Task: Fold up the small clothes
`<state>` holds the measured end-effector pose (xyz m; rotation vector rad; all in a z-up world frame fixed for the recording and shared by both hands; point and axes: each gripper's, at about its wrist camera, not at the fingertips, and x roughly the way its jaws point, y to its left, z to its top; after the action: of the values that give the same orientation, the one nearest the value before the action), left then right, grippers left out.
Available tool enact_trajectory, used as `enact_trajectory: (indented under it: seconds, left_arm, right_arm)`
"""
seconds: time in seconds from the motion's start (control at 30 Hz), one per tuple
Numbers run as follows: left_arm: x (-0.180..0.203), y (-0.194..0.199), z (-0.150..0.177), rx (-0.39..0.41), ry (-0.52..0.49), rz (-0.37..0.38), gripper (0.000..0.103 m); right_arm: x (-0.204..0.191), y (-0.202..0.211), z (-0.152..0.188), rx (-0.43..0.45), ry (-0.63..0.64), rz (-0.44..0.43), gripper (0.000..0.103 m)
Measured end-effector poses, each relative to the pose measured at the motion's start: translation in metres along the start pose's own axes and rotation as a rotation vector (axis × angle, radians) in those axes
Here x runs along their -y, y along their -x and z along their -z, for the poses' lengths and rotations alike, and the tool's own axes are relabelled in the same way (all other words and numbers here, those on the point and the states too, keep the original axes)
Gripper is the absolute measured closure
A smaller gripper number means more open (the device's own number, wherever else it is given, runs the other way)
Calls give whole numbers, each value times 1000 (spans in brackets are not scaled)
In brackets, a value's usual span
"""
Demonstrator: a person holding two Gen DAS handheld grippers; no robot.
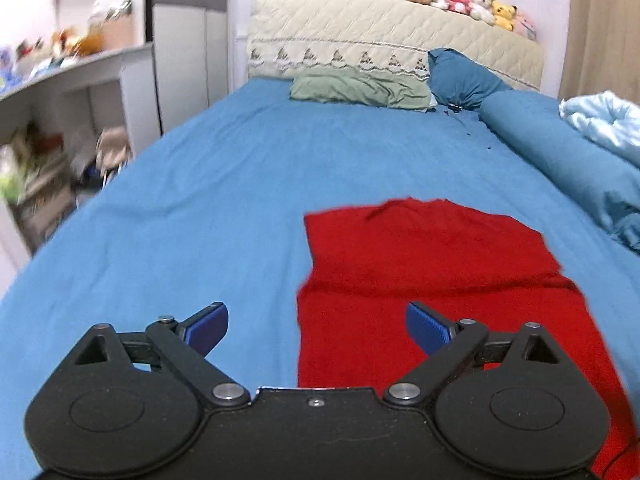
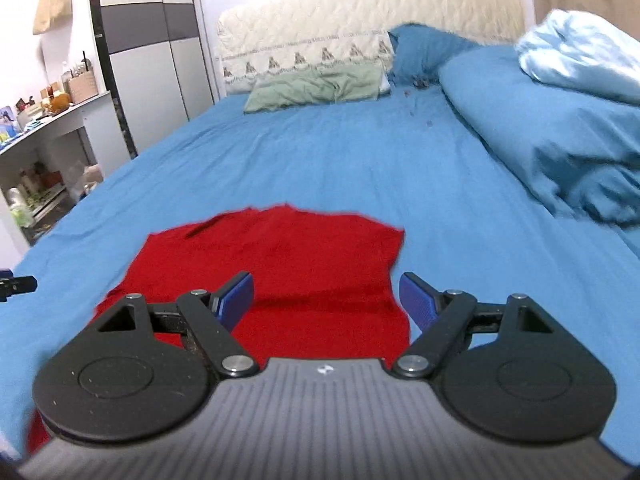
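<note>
Left wrist view: the left gripper (image 1: 317, 329) has its jaws spread wide and empty; the red garment (image 1: 432, 280) lies flat on the blue bed (image 1: 200, 200), its left edge running between them.

Right wrist view: the right gripper (image 2: 326, 298) is also wide open and empty, the red garment (image 2: 288, 264) spread below and ahead, its right edge just inside the right jaw.

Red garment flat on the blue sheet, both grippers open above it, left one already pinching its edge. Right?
Not quite: the left gripper pinches nothing; in the left wrist view its jaws stand wide apart over the red garment. The right gripper is open too, on the blue sheet.
</note>
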<state>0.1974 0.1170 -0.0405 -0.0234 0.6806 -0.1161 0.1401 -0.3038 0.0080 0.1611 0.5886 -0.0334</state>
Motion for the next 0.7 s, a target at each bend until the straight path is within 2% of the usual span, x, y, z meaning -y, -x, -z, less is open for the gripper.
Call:
enact_trajectory:
  seconds: [0.17,0.33,0.37,0.4,0.43,0.6,0.7]
  left_arm:
    - [-10,38,52,-111,68,49,9]
    - [-9,35,98,-234,75,37,23]
    - [-11,33,107,-255,85,35,29]
    - [-12,31,114,-275,97,36,36]
    - [-12,30,121,-294,109,37,38]
    - [-10,20,140,-350,108,29,50]
    - [-9,16,145,-351,111,20,54]
  right_arm:
    - [0,62,38,-109,9,3,8]
    - [1,75,111,-255,-5,28,12]
    - [2,74,124,-274,-26,31,14]
    - [4,71,138,-298,-51,38,21]
    - [6,69,150,-319,-75,50,27]
    - [3,60,186,-358,-129,85,42]
    - [-2,57,197,-358,-133,100,45]
